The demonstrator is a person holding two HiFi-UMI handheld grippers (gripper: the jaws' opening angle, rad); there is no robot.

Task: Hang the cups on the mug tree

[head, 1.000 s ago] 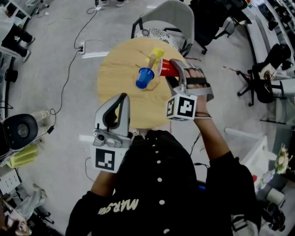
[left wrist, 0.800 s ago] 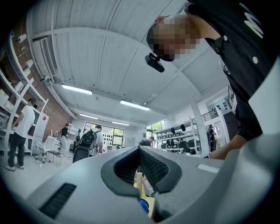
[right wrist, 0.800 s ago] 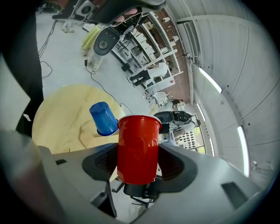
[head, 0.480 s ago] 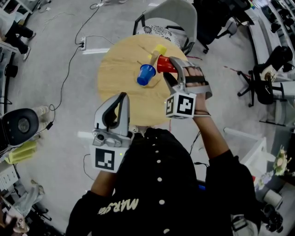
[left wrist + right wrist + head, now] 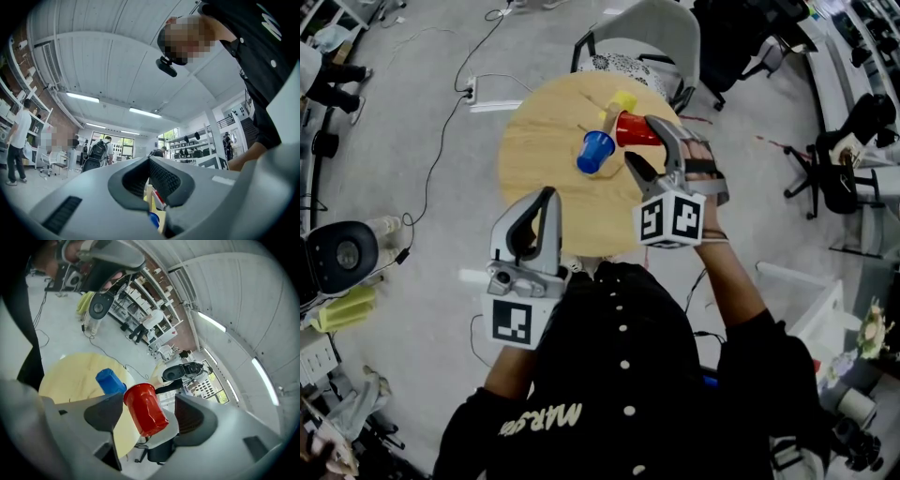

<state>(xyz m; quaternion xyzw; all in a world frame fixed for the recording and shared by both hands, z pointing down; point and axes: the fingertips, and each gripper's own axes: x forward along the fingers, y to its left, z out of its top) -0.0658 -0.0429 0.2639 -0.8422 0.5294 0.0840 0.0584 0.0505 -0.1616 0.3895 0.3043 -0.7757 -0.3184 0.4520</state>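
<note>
While left gripper (image 5: 547, 195) jaws sit together, right gripper (image 5: 639, 141) jaws have just been opening, the red cup (image 5: 144, 409) between them.

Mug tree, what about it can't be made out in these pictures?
- Mug tree pegs: head view, too small to see.
- Red cup handle on a peg or not: right gripper view, cup body hides it.
- Left gripper view: left tongs block nearly all.

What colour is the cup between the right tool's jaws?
Red cup, clearest in right gripper view; the right tool's jaws have just been opening.
</note>
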